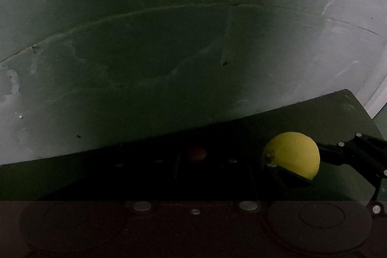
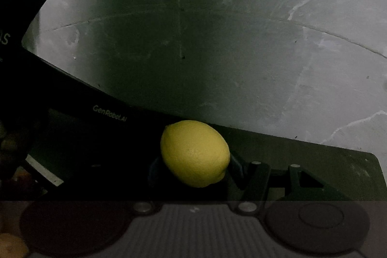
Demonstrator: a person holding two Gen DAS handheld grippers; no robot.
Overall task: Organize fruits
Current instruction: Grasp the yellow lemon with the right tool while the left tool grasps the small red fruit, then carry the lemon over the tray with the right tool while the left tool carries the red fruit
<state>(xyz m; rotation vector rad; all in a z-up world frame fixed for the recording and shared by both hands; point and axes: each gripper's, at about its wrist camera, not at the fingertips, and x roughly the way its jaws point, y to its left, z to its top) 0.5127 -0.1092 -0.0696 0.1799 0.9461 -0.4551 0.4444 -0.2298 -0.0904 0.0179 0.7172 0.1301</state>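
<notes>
A yellow lemon (image 2: 194, 152) sits between the two dark fingers of my right gripper (image 2: 195, 167), which is shut on it just above a dark green tabletop (image 2: 338, 161). In the left wrist view the same lemon (image 1: 291, 154) shows at the right, with the right gripper (image 1: 306, 162) clamped around it. My left gripper (image 1: 196, 168) is almost lost in darkness. A dim orange-red round thing (image 1: 197, 154) lies near its fingertips; whether the jaws hold it is unclear. The left gripper's black body (image 2: 79, 98) fills the left side of the right wrist view.
Grey marbled floor tiles (image 2: 266, 52) lie beyond the table's far edge. Dim fruit shapes (image 2: 9, 144) show at the far left of the right wrist view, and a yellowish one (image 2: 11, 246) at the bottom-left corner. The scene is very dark.
</notes>
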